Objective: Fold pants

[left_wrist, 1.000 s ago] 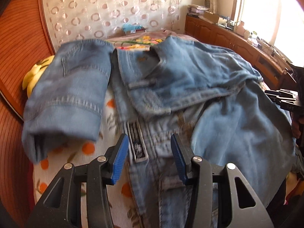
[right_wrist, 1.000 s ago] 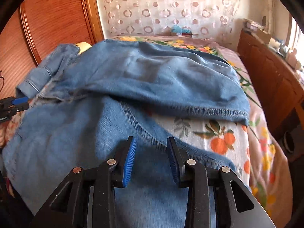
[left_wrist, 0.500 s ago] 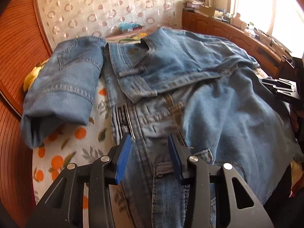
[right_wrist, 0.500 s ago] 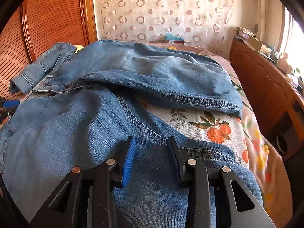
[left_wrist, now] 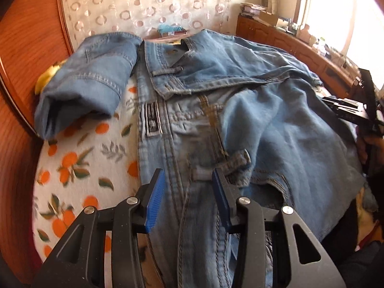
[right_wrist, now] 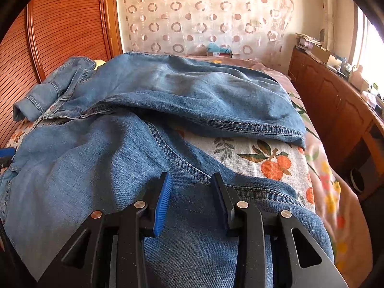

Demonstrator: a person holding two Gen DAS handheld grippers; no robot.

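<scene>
Left wrist view, pants: the jeans (left_wrist: 216, 110) lie spread across the bed (left_wrist: 79, 158), waistband nearest the camera, legs running away to the right.
Left wrist view, left tool (left_wrist: 188, 192): jaws part-open with nothing pinched; the waistband edge with a belt loop (left_wrist: 223, 165) lies directly below and between the blue pads.
Left wrist view, bystander: a second, folded pair of jeans (left_wrist: 88, 79) sits apart at the far left, by the wooden headboard (left_wrist: 26, 48).
Right wrist view, pants: the near leg (right_wrist: 100, 168) runs from the waist at far left to under the camera; the far leg (right_wrist: 192, 93) lies beyond it, floral sheet showing between.
Right wrist view, right tool (right_wrist: 190, 190): part-open, empty, poised over the near leg's stitched inner seam (right_wrist: 182, 160).
Likely pivot: each tool looks nearest its own end of the near side, waist left, leg right.
</scene>
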